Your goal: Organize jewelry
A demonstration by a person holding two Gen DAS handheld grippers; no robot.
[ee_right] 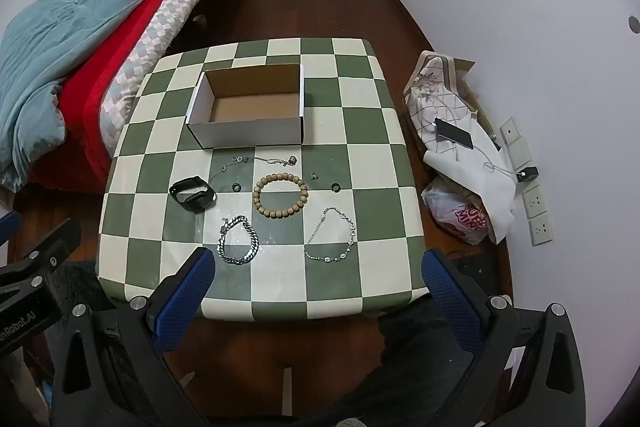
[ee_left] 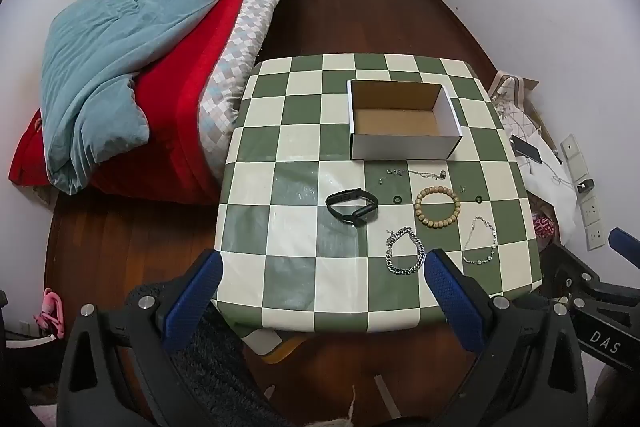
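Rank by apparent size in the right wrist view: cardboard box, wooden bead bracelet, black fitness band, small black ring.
1. cardboard box
2. wooden bead bracelet
3. black fitness band, close to the bracelet, so that order is unsure
4. small black ring

Looked down and forward from above the near edge of the green-and-cream checkered table [ee_left: 280, 147], between wide-open blue-padded fingers [ee_left: 192, 299], in the left wrist view. Sat further right in the right wrist view, same heading, same height. Shared the checkered table [ee_right: 360, 131], the open white cardboard box [ee_left: 404, 147] [ee_right: 248, 135], and the far red-and-blue bed [ee_left: 160, 75] [ee_right: 80, 39].
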